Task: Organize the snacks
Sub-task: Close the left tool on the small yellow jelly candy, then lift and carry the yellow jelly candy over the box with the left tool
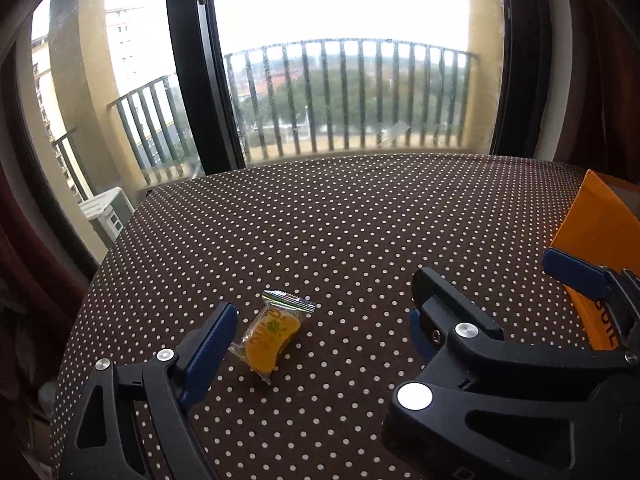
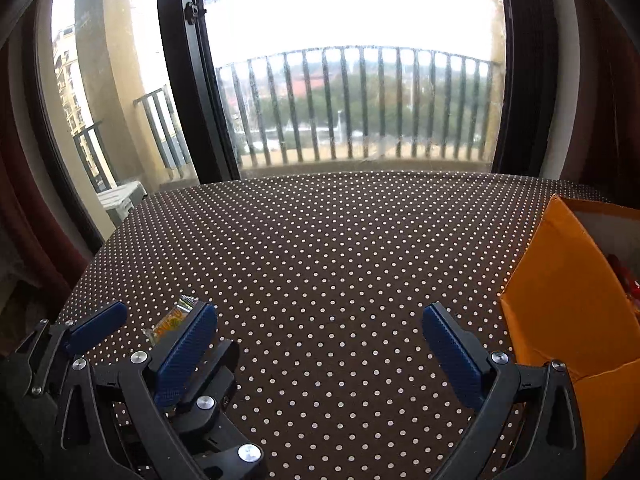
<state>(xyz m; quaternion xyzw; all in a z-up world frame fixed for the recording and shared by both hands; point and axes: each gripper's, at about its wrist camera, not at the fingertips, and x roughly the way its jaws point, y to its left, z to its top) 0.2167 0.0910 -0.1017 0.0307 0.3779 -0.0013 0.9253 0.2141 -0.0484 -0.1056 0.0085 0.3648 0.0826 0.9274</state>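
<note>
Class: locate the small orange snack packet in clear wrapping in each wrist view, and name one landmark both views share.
Left wrist view: the small orange snack packet in clear wrapping lies lower centre-left on the brown polka-dot tablecloth, beside the left blue finger.
Right wrist view: the packet sits lower left, partly hidden behind a blue finger.
Shared landmark: the orange cardboard box at the right edge.

The right gripper (image 2: 320, 344) is held over the counter (image 2: 320, 240), which is covered in a brown cloth with white dots; its jaws stand wide apart with only cloth between them. At lower left, the left gripper (image 2: 160, 330) is also spread wide — a snack packet (image 2: 173, 320) with an orange print lies on the cloth between its blue pads. An orange cardboard box (image 2: 568, 300) stands at the right edge, just beside the right gripper's right-hand finger. Beyond the counter, a window (image 2: 352, 80) shows a balcony railing (image 2: 360, 104).
</note>
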